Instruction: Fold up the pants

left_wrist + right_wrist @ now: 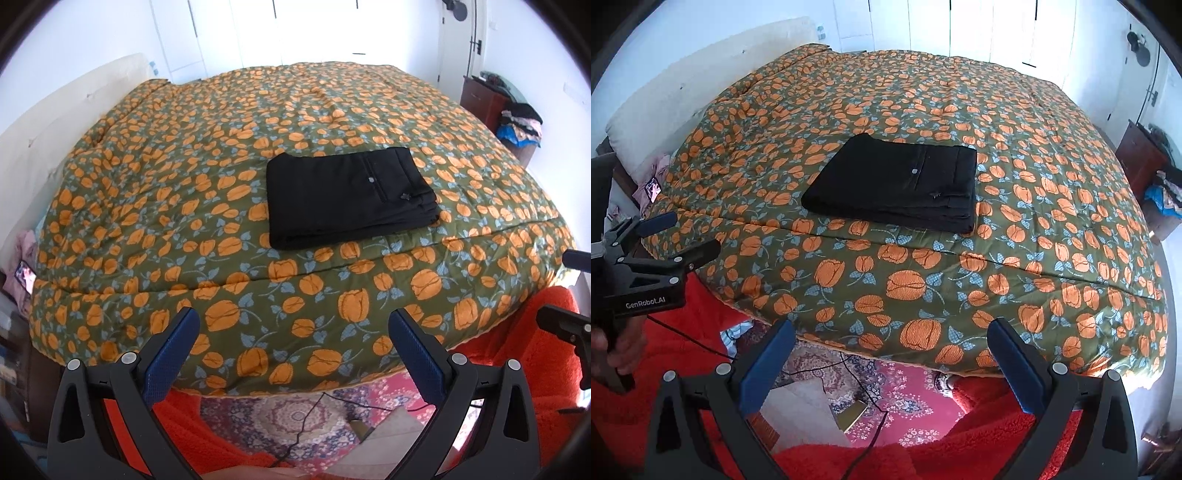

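We see the black pants (pixel 351 197) folded into a compact rectangle, lying flat on the floral quilt (pixel 184 192) that covers the bed, well clear of both tools. A small pale button (pixel 370 180) shows on the top layer, and the stacked fold edges face the near side. In the left wrist view, we find the left gripper (pixel 293 326) held off the near edge of the bed with its blue-padded fingers (pixel 173 347) spread wide and nothing between them. In the right wrist view, the right gripper (pixel 892 338) stands likewise, its blue pads (pixel 1015 363) wide apart and empty. At the left of that view we read the white lettering "GenRobot.AI" (pixel 645 305) on the black body of the left gripper, whose handle a hand (pixel 618 343) grasps. Below the quilt we note a patterned rug (pixel 897 384) and a thin black cable (pixel 864 384).
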The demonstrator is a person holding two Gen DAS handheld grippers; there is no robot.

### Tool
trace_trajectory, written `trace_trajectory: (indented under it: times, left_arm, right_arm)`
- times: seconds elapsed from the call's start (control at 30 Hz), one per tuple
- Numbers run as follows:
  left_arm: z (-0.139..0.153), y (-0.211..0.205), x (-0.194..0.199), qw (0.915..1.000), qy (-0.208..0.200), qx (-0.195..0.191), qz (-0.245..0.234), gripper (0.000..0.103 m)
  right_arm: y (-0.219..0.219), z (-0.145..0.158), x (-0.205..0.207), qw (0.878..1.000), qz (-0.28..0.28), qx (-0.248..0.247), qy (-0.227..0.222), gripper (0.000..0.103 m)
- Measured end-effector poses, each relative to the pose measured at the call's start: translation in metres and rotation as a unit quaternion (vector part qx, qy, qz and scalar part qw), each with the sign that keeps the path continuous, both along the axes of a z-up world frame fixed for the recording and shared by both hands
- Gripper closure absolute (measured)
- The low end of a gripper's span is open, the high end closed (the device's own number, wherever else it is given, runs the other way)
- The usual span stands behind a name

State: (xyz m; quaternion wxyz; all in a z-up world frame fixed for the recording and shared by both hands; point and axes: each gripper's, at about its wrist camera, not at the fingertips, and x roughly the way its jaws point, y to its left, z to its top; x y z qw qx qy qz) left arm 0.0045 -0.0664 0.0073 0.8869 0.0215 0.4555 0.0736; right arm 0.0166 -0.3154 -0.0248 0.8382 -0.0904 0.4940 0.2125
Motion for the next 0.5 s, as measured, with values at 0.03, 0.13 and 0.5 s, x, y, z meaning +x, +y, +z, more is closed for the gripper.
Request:
trace_trajectory:
  times: [0.03,0.13,0.5]
  left_arm:
    - [0.0001,-0.0006,0.0000,1.0000,0.000,0.001,-0.001,0.001]
    - [0.0004,-0.0010,0.0000,1.0000,-0.002,0.001,0.000,0.001]
    - [0.0047,0.0020,-0.0017,0.9999,-0.012,-0.003,-0.005,0.001]
  right_arm:
    - [-0.0001,0.0002,0.0000,1.000,-0.001,-0.001,-0.001,0.001]
    - [-0.0001,0.0015,0.0007,1.000,-0.002,-0.003,-0.005,0.001]
    - [0.0009,0.0005,0.0004,1.000,-0.005,-0.002,-0.009,0.000]
